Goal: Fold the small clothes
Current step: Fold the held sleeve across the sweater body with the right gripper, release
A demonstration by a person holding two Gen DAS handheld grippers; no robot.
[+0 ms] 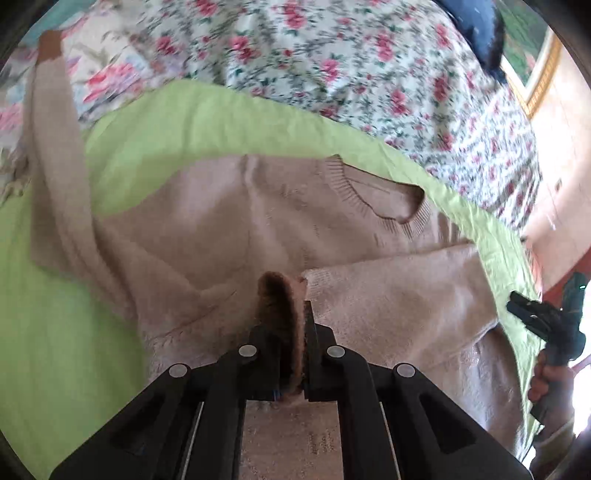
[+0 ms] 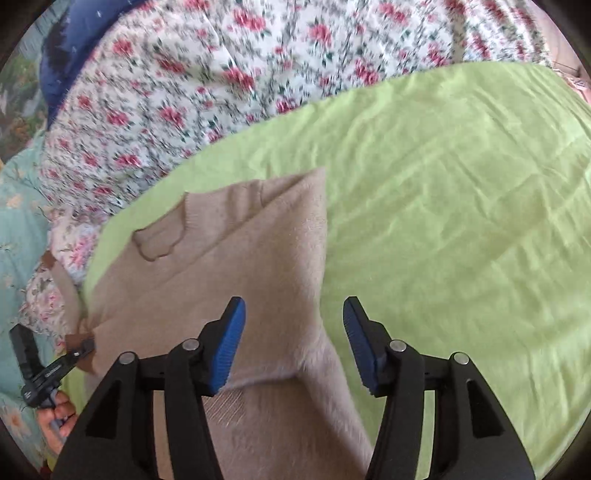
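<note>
A beige knit sweater lies on a lime green cloth, neckline towards the far right. Its right sleeve is folded across the body; its other sleeve stretches up left, ending in a brown cuff. My left gripper is shut on a brown cuff of the sweater. My right gripper is open and empty, hovering over the sweater's right edge; it also shows at the right of the left wrist view. The left gripper shows in the right wrist view.
The green cloth lies on a floral bedspread. A dark blue item lies at the far side of the bed. A framed picture and a wall stand to the right.
</note>
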